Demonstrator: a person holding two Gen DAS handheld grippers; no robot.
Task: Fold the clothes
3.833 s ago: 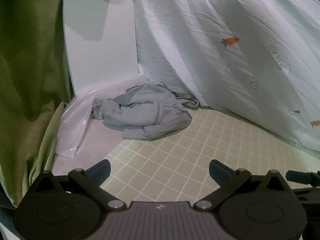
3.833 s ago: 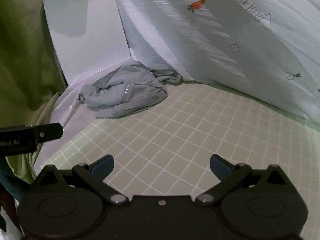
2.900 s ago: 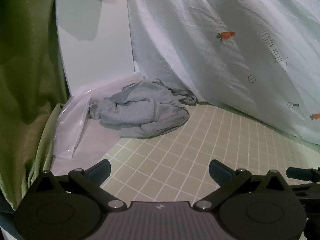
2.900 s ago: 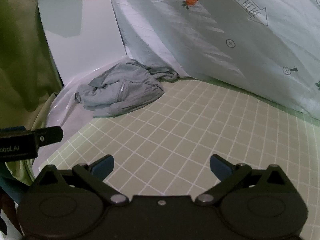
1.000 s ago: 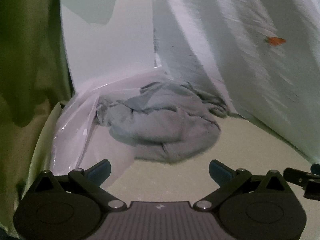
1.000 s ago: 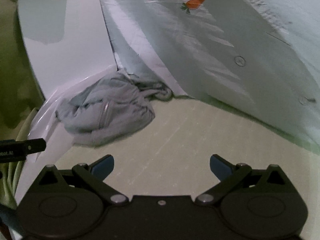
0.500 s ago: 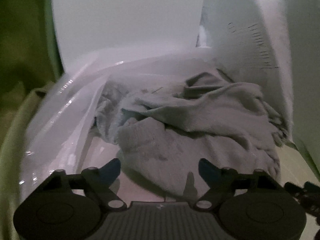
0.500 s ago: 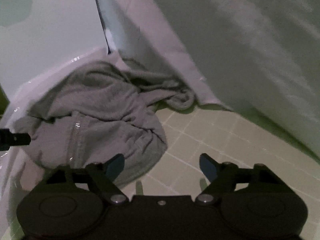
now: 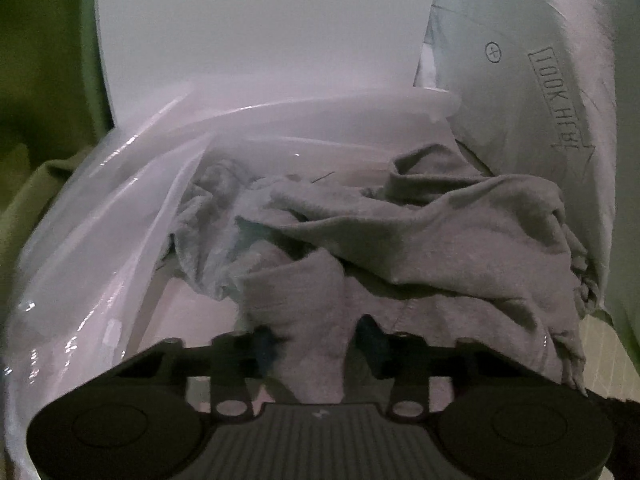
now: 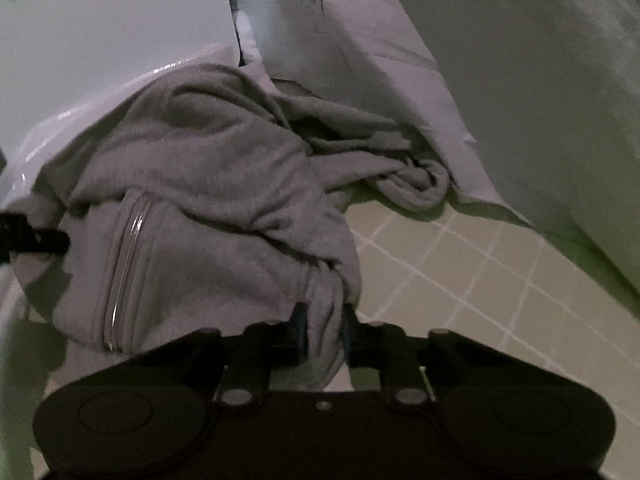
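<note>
Grey hoodie (image 10: 192,208) is lying crumpled on plastic (image 9: 100,248); the left gripper (image 9: 316,336) and right gripper (image 10: 323,320) are each pinching its six-o'clock edge.

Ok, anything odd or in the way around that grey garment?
Yes: the grey garment is bunched partly on loose clear plastic sheeting, so lifting may drag it. Left claw and right claw each pinch a fold.
</note>
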